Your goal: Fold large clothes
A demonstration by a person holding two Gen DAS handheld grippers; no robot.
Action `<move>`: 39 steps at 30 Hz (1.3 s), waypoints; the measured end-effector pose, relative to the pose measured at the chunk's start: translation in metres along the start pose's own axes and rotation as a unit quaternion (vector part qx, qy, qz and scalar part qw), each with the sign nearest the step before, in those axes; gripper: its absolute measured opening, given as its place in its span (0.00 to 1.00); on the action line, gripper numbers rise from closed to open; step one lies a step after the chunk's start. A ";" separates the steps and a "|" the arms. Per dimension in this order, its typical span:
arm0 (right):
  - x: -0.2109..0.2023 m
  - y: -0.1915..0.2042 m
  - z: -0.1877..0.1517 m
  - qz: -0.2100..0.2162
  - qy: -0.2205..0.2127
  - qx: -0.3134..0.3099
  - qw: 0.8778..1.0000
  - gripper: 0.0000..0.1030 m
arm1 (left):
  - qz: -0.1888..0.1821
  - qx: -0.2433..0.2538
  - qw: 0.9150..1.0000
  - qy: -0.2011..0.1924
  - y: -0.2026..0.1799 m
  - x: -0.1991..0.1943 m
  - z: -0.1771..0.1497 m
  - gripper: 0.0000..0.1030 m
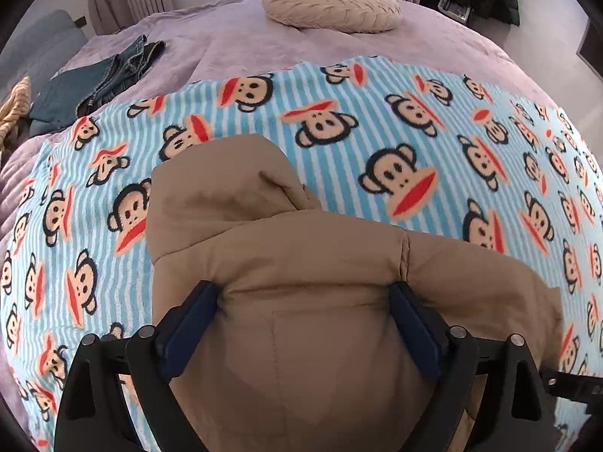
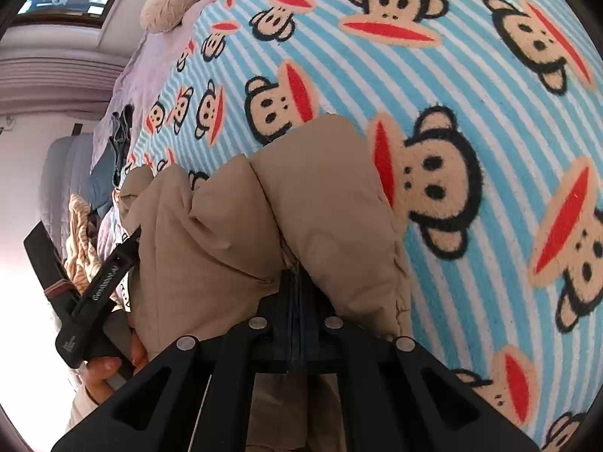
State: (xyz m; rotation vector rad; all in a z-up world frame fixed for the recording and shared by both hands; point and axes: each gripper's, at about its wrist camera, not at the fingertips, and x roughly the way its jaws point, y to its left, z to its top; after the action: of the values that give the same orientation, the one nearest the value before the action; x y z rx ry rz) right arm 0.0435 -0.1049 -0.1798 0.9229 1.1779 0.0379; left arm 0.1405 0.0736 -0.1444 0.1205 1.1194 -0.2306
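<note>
A tan padded hooded jacket [image 1: 286,263] lies on a blue-striped monkey-print blanket [image 1: 377,113], hood pointing away. My left gripper [image 1: 303,293] is open, its blue pads spread wide on either side of a bunched part of the jacket. In the right wrist view the jacket [image 2: 241,226] is bunched in folds. My right gripper [image 2: 296,282] is shut on a fold of the jacket, its tips buried in the fabric. The left gripper's black body [image 2: 98,293] and the hand holding it show at the left of that view.
The blanket [image 2: 490,113] covers a bed with a lilac cover [image 1: 226,37]. A beige pillow [image 1: 331,5] lies at the far end. Folded jeans [image 1: 98,79] and a striped garment [image 1: 15,109] sit at the far left. Dark clothes are piled at the far right.
</note>
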 end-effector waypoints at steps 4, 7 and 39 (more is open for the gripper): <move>-0.027 0.023 -0.013 -0.028 -0.023 -0.033 0.999 0.02 | -0.005 -0.003 1.000 0.003 0.006 0.000 -0.001 0.90; -0.053 0.042 -0.032 -0.005 -0.051 -0.071 0.996 0.02 | -0.008 -0.005 1.000 0.000 0.009 0.000 -0.002 0.90; -0.060 0.069 -0.131 -0.121 -0.026 -0.160 0.979 0.05 | -0.039 -0.053 0.996 0.060 0.067 -0.088 -0.161 0.97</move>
State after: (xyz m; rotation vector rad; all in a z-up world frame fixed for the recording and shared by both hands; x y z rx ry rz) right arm -0.0576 -0.0107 -0.0996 0.4925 1.1857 0.0065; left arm -0.0202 0.1835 -0.1362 -0.0042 1.2551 -0.2358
